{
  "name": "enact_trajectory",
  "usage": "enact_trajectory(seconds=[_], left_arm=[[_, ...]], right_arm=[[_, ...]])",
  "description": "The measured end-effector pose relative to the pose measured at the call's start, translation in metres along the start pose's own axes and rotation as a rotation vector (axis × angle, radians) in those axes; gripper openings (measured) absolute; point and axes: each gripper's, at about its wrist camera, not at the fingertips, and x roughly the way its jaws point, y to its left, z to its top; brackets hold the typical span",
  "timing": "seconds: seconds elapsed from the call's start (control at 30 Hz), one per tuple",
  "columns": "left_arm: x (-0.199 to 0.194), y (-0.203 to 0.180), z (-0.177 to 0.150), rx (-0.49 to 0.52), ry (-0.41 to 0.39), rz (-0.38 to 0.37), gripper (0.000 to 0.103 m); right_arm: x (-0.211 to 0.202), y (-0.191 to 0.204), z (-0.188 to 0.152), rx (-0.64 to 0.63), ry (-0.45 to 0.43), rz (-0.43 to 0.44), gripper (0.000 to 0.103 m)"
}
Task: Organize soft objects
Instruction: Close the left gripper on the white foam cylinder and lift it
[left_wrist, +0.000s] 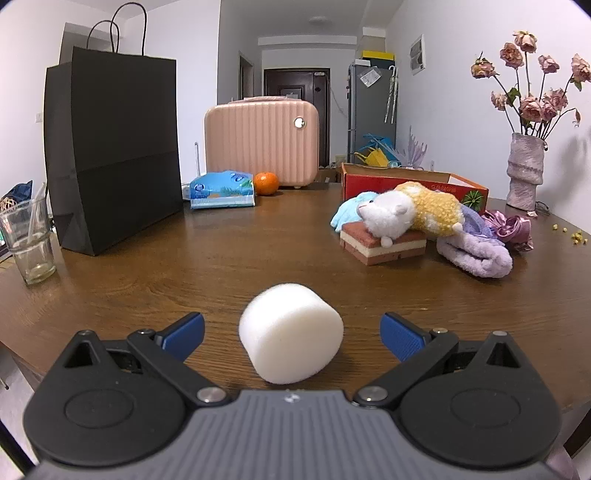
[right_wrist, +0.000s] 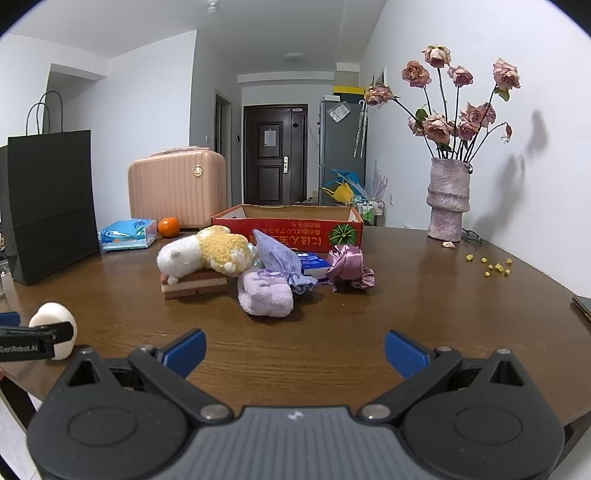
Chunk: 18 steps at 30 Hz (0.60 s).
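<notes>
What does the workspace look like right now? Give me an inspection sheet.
Surface: brown wooden table, yellow crumbs near the far right edge.
Job's things: white foam cylinder between the open left fingers; white and yellow plush toy lying on a brown layered sponge block; purple fuzzy sock; pink satin scrunchie; open red cardboard box behind them.
Clutter: black paper bag, pink hard case, orange, tissue pack, plastic cup, vase of dried roses.
Grippers: left gripper open, right gripper open over bare table.
Cables: nothing seen.
Surroundings: dark door, white walls.
</notes>
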Motion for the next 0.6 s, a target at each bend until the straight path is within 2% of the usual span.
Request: enact_trajectory(seconds=[0.3,0.37,0.5,0.6], left_arm=[[0.017,-0.003,-0.003,-0.011,0.020,0.013,0.103],[0.020,-0.003,-0.003,-0.018,0.023,0.013,0.098],[0.025,-0.003,-0.004,-0.022,0.037,0.012,0.080],[0.029,-0.002,-0.005,-0.025,0.056,-0.004,0.076]], right_arm=[[0.015,0.004,0.001,-0.012,0.013,0.021,0.103],[0.018,0.005,0.001,-0.016,0.015,0.028,0.103],[0.024,0.007,0.001,-0.025,0.018,0.042,0.103],[0.029,0.009,0.002,-0.034,0.017,0.048,0.103]])
